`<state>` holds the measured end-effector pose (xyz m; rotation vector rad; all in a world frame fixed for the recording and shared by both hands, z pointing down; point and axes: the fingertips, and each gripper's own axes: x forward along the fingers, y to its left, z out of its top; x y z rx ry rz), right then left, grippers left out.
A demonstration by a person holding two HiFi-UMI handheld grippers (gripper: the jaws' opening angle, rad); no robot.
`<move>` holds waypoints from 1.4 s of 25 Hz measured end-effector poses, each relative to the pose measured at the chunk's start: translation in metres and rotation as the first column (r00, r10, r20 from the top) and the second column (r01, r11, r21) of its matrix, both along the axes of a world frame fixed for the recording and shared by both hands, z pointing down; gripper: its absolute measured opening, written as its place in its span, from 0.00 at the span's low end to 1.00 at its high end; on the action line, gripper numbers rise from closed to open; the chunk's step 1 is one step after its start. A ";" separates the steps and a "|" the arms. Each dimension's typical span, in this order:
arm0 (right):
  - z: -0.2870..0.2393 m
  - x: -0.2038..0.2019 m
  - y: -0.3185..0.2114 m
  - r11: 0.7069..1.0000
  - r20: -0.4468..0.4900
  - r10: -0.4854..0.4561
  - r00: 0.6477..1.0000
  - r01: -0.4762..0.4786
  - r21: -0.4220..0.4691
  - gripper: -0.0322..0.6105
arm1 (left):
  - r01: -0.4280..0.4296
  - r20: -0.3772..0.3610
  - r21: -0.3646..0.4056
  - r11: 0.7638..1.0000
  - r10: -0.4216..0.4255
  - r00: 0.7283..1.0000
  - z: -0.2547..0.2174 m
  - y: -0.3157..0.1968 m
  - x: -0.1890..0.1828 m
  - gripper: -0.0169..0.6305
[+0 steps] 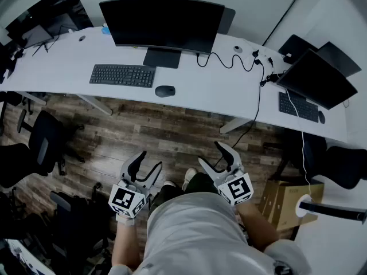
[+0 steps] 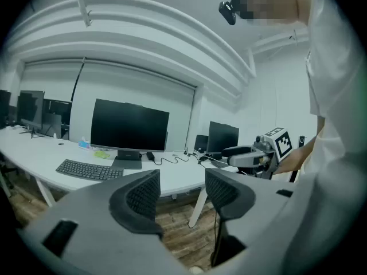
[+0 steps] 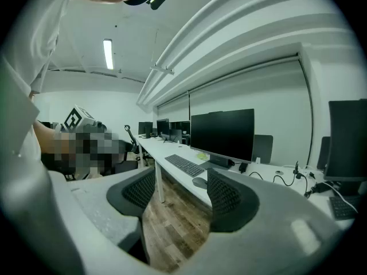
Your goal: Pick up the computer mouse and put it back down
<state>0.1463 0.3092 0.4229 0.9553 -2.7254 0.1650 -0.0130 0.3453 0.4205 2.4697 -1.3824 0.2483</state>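
The left gripper [image 2: 182, 195] has its jaws apart with nothing between them; through the gap only the wood floor [image 2: 183, 234] shows. The right gripper [image 3: 180, 191] also has its jaws apart and empty, and just past its 3 o'clock jaw the mouse [image 3: 200, 182] peeps out on the bench edge.

From the head view, both grippers are held low, close to the person's body and over the floor, well apart from the bench [image 1: 69, 56]. The left one sits at 9 o'clock of the right, and each carries its marker cube at the rear.

The mouse lies at 12 o'clock from the grippers, near the front edge of the bench, untouched. A keyboard [image 1: 123, 75] lies near it at 10 o'clock. A dark monitor [image 1: 162, 23] stands at 12 o'clock of the mouse, its foot between the two. A black cable [image 1: 229, 61] loops from the monitor toward 3 o'clock, where a second monitor [image 1: 318, 78] stands at the far end. A cardboard box [image 1: 284, 202] rests on the floor at 3 o'clock of the right gripper, and a chair [image 1: 41, 145] stands at 9 o'clock of the left one
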 end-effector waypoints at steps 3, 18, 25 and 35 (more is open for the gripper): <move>0.001 0.010 -0.013 1.000 0.006 -0.001 1.000 0.000 0.013 0.49 | 0.005 -0.015 -0.006 1.000 -0.005 1.000 0.000 -0.017 0.010 0.38; 0.026 0.009 -0.070 0.995 0.055 -0.080 0.995 0.084 -0.060 0.49 | 0.044 0.026 -0.058 0.997 -0.042 0.999 0.019 -0.075 0.022 0.38; 0.042 -0.022 -0.114 0.994 0.038 -0.056 0.998 0.060 -0.088 0.49 | 0.006 0.013 -0.098 0.995 -0.004 1.000 0.044 -0.119 -0.004 0.38; 0.055 -0.088 -0.199 0.988 -0.058 0.073 0.996 -0.080 -0.132 0.49 | -0.161 -0.011 -0.112 0.981 0.161 0.987 0.053 -0.229 -0.080 0.38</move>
